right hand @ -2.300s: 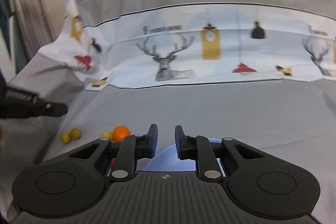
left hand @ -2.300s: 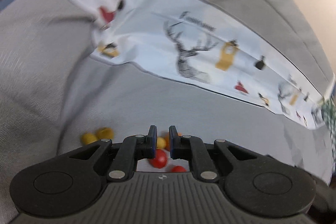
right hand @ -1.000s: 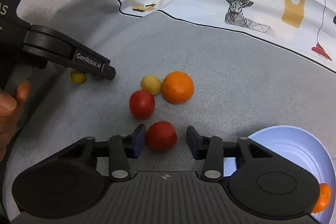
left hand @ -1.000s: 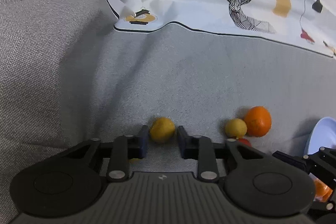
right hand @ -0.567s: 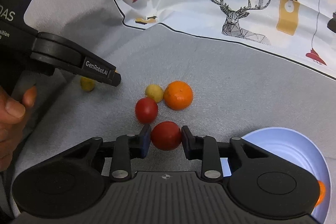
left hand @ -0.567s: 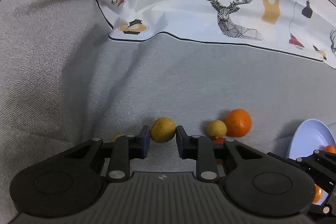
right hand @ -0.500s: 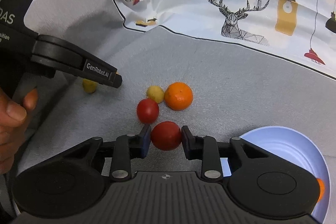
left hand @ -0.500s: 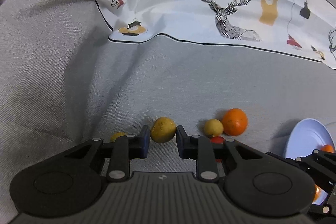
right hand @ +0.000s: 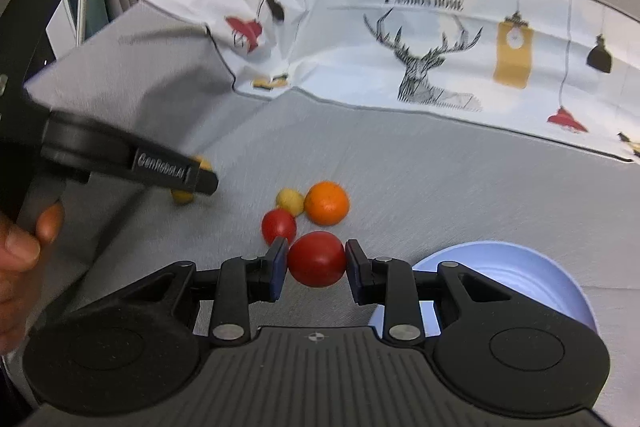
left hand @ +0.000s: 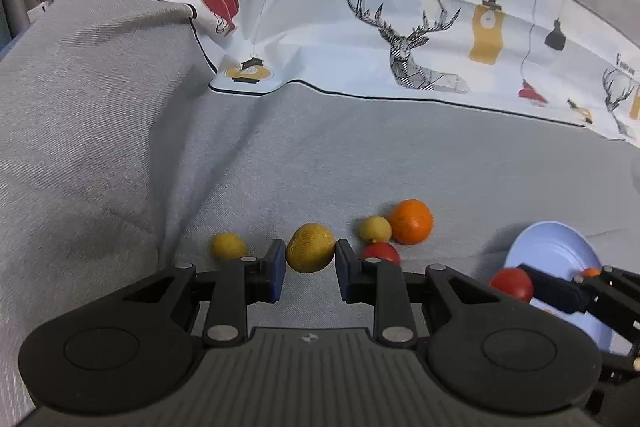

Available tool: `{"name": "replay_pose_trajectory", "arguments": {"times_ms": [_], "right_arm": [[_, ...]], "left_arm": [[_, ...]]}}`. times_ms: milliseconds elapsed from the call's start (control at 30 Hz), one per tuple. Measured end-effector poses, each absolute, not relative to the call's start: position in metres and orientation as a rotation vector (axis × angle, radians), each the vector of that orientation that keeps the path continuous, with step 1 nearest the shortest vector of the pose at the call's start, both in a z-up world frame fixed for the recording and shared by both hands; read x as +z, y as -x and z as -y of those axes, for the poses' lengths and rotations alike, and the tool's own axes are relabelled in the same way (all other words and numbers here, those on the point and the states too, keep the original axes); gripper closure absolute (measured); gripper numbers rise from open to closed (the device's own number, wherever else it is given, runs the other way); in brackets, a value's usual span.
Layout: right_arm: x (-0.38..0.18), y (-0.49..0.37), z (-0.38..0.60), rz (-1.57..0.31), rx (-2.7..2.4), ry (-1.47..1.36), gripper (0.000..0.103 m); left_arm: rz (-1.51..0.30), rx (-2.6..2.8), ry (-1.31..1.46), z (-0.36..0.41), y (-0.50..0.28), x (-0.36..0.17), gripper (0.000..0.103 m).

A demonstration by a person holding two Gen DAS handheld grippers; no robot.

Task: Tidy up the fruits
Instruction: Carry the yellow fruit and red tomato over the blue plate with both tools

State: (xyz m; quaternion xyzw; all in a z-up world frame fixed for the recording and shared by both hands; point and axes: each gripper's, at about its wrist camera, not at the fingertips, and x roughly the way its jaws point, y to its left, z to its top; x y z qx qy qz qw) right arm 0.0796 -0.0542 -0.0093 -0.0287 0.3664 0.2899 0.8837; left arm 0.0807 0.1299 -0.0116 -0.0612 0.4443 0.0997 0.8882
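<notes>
Grey sofa (left hand: 100, 131) (printed cloth (left hand: 400, 39) behind) bears loose fruits (right hand: 326, 203).

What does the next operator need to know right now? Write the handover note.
Left claw: shut on the yellow fruit.
Right claw: shut on the red fruit, near the blue bowl.
On the grey cloth: a second red fruit, an orange, a small pale yellow fruit and another yellow fruit off to the left.
Done: one orange piece shows in the bowl.
Left: bowl both held fruits, then probably the four loose ones.
</notes>
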Motion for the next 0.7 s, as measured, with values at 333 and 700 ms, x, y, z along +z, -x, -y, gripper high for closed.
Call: {"name": "replay_pose_trajectory", "arguments": {"times_ms": [333,700], "right_arm": [[0.031,-0.063,0.110,-0.634,0.554,0.041,0.071],[0.048,-0.076,0.215,-0.652,0.350,-0.068,0.071]], "left_arm": [[-0.863,0.139,0.154,-0.104,-0.047,0.013,0.074],[-0.815,0.038,0.155,-0.075,-0.049,0.018,0.074]]}}
